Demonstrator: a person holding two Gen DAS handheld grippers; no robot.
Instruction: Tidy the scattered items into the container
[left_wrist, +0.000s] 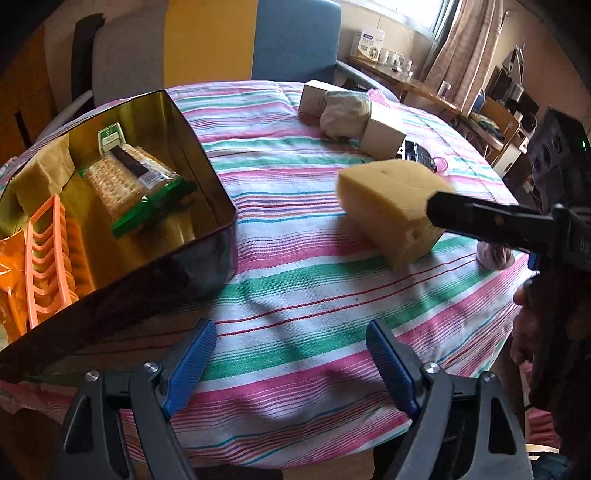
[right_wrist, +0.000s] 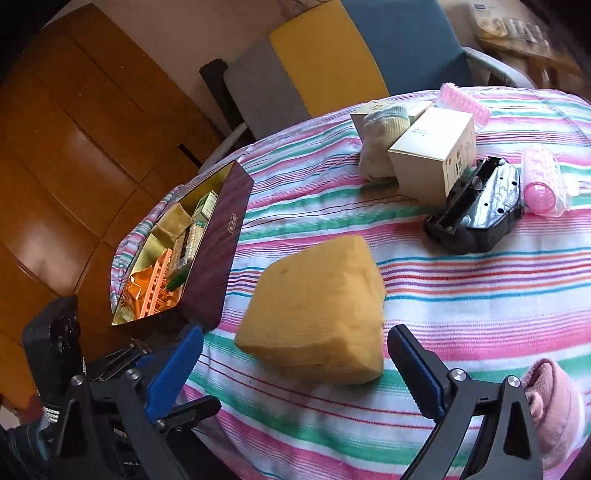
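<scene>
A yellow sponge wedge (right_wrist: 314, 314) rests on the striped tablecloth (right_wrist: 461, 288). My right gripper (right_wrist: 295, 339) stands open around its near end, blue pads clear of its sides. In the left wrist view one black finger (left_wrist: 480, 221) of that gripper crosses the sponge (left_wrist: 384, 206). The dark tin box (left_wrist: 207, 147), gold inside, stands at the left and holds a cracker packet (left_wrist: 125, 184), a small green carton (left_wrist: 110, 136) and an orange plastic rack (left_wrist: 48, 266). My left gripper (left_wrist: 291, 343) hangs open over bare cloth beside the box (right_wrist: 229, 251).
At the back of the round table lie two beige cartons (right_wrist: 432, 155), a rolled pale cloth (right_wrist: 380, 140), a black device (right_wrist: 476, 210) and pink hair rollers (right_wrist: 543, 181). A pink knitted item (right_wrist: 554, 406) sits near the front right edge. Chairs stand behind the table.
</scene>
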